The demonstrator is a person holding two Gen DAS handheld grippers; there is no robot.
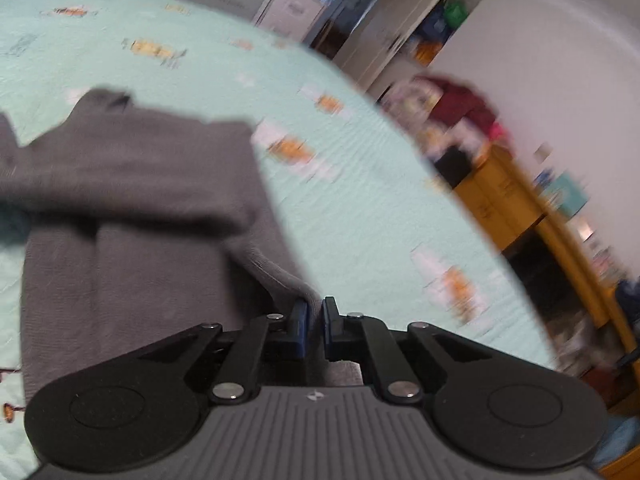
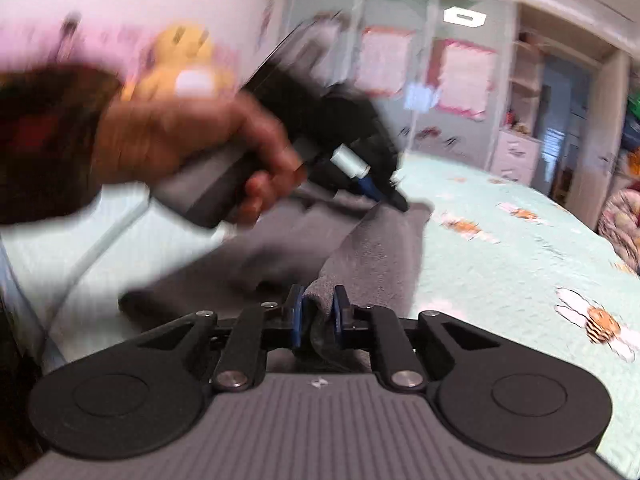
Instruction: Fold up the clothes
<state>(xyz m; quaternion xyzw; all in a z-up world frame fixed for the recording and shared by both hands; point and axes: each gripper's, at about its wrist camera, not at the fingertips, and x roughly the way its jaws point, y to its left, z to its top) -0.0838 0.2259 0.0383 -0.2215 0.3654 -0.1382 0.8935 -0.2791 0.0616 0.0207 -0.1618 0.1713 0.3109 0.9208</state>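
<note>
Both grippers clench the grey garment on the bed: left gripper pinches its edge, right gripper a fold.

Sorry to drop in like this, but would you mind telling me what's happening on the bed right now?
A person is folding a grey garment on a bed with a mint green quilt, using a handheld claw in each hand. The left claw is shut on one edge of the cloth, and the right claw is pinching another bunch of it. The garment is partly folded over itself.
</note>
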